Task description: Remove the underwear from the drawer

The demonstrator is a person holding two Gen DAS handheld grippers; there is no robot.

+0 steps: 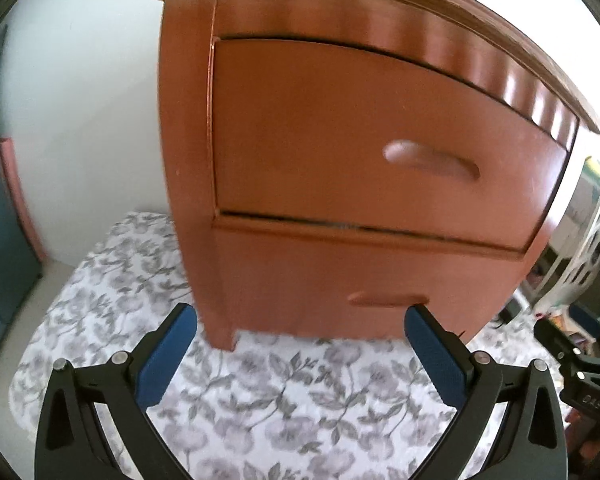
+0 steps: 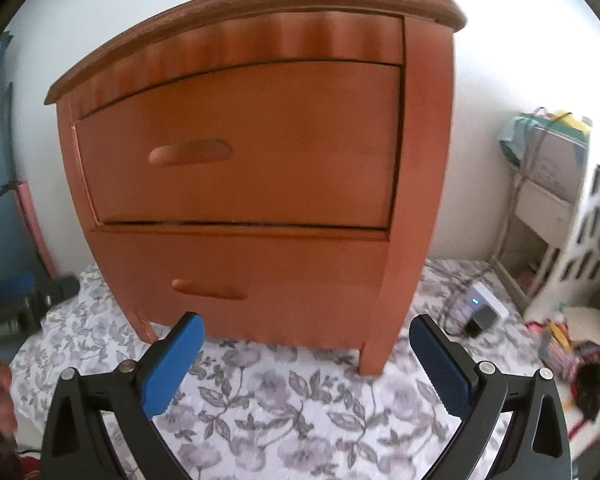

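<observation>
Still shut drawers (image 2: 236,144), floral cloth (image 2: 284,400), charger (image 2: 482,306) beside nightstand (image 1: 188,160)

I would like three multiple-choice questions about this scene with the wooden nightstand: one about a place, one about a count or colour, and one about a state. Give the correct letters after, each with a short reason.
1. Where does the nightstand stand?
A. On a floral cloth
B. On a bare wooden floor
C. On a green carpet

2. How many drawer fronts with a handle does the nightstand show?
A. One
B. Two
C. Four

3. In what state is the upper drawer?
A. Pulled fully out
B. Removed
C. Closed

Answers:
1. A, because its legs rest on the floral cloth with grey flowers.
2. B, because there is an upper handle and a lower handle, one on each drawer front.
3. C, because its front sits in line with the frame, and the left gripper and right gripper are both open and touch nothing.
</observation>
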